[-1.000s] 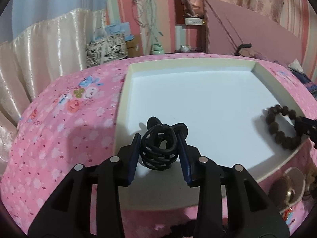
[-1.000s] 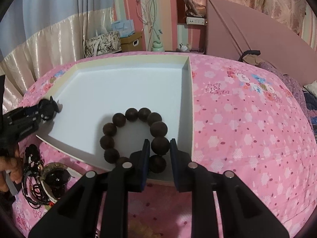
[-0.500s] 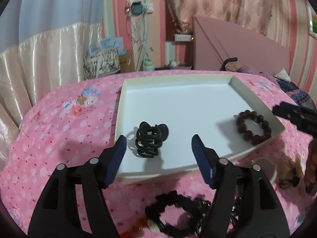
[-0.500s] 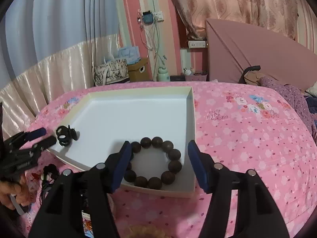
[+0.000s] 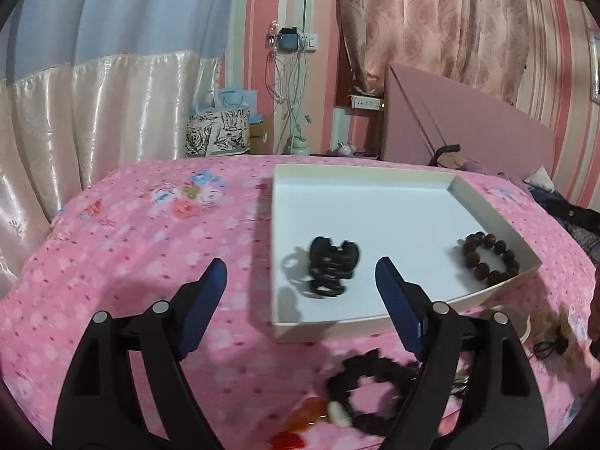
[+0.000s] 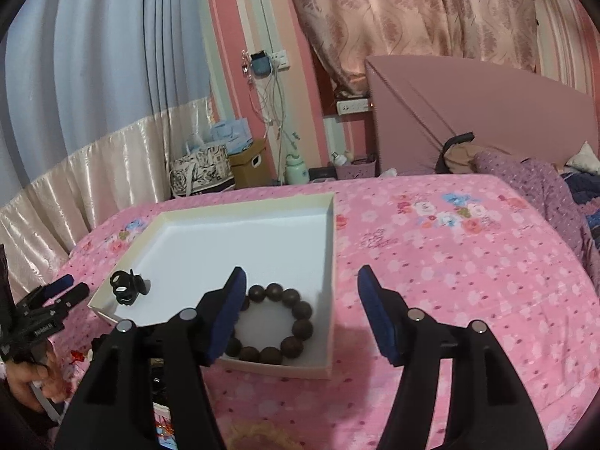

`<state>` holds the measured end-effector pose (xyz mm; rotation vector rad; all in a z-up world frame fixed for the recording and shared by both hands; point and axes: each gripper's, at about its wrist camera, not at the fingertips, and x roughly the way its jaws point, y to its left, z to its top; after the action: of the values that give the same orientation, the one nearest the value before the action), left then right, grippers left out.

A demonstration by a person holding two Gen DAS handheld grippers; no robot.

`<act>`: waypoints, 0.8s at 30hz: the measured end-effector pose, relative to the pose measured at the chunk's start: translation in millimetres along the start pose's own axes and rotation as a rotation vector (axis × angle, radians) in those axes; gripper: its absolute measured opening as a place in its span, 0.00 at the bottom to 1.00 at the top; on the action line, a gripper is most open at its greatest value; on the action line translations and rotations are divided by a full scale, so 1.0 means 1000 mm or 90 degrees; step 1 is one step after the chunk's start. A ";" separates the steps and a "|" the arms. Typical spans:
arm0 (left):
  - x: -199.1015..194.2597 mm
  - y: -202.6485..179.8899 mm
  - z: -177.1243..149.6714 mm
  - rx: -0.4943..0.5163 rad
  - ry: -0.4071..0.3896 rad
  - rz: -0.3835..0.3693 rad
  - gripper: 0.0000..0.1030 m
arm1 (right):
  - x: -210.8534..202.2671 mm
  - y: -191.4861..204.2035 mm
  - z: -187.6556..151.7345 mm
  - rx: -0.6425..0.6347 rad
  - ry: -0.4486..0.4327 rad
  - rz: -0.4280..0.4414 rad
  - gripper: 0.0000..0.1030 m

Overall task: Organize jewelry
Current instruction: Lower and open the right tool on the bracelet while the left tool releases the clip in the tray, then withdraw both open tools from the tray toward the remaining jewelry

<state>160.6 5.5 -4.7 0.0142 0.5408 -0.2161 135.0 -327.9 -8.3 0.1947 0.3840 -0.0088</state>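
Your left gripper (image 5: 300,281) has just been opening wide and holds nothing; your right gripper (image 6: 300,300) is open and empty too. The black hair claw (image 5: 332,270) and the bead bracelet (image 6: 279,324) lie in the white tray (image 5: 375,324).

- The bed (image 5: 157,247) carries everything, spread with a pink cover printed with small flowers and cartoon patches.
- A shallow white tray (image 5: 408,174) lies flat on the cover, well in from the bed's far edge.
- On the cover just in front of the tray's near wall lie a black beaded bracelet (image 5: 371,386), blurred, and small orange and red pieces (image 5: 300,423) beside it.
- Purple bedding (image 6: 525,183) is heaped at the far right.
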 end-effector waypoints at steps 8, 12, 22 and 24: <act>-0.010 0.040 0.011 -0.066 0.017 0.026 0.85 | -0.026 0.012 0.007 -0.010 -0.012 0.038 0.60; -0.013 0.028 0.010 -0.024 0.027 0.046 0.85 | -0.025 0.032 -0.002 -0.037 0.011 0.051 0.67; -0.019 -0.003 -0.017 0.034 0.052 -0.002 0.86 | 0.013 0.062 -0.041 -0.109 0.187 0.081 0.52; -0.020 -0.010 -0.021 0.043 0.056 -0.009 0.86 | 0.019 0.064 -0.046 -0.113 0.209 0.085 0.49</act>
<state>131.6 1.3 -12.1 0.0860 0.6210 -0.2492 138.5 -255.7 -45.7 0.0444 0.6946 0.1910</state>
